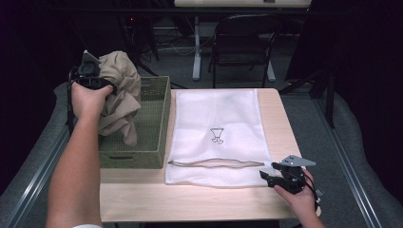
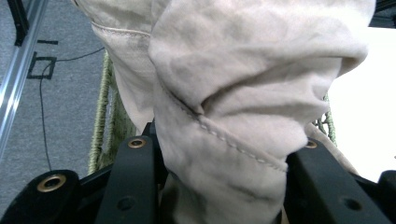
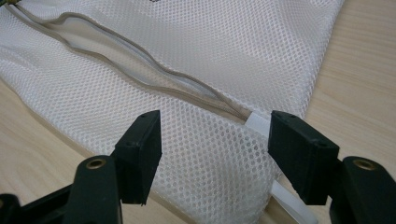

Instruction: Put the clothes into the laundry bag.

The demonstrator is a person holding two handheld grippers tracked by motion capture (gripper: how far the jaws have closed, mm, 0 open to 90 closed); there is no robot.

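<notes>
Beige garment (image 1: 119, 90) | bunched between my left gripper (image 1: 92, 81) jaws, clamped, above green basket (image 1: 154, 123) | right gripper (image 1: 275, 176) open over mesh bag (image 1: 218, 133) corner | risk: trailing cloth snags basket rim, slips loose

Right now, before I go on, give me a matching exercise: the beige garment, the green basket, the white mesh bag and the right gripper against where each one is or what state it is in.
Things:
1. beige garment
2. green basket
3. white mesh bag
4. right gripper

Places or states:
A. lies flat on the table, zipper partly open
B. open, jaws either side of the bag's near corner
C. clamped in the left gripper, hanging above the basket
D. stands at the table's left, beside the bag

Pairs: 1-C, 2-D, 3-A, 4-B
</notes>
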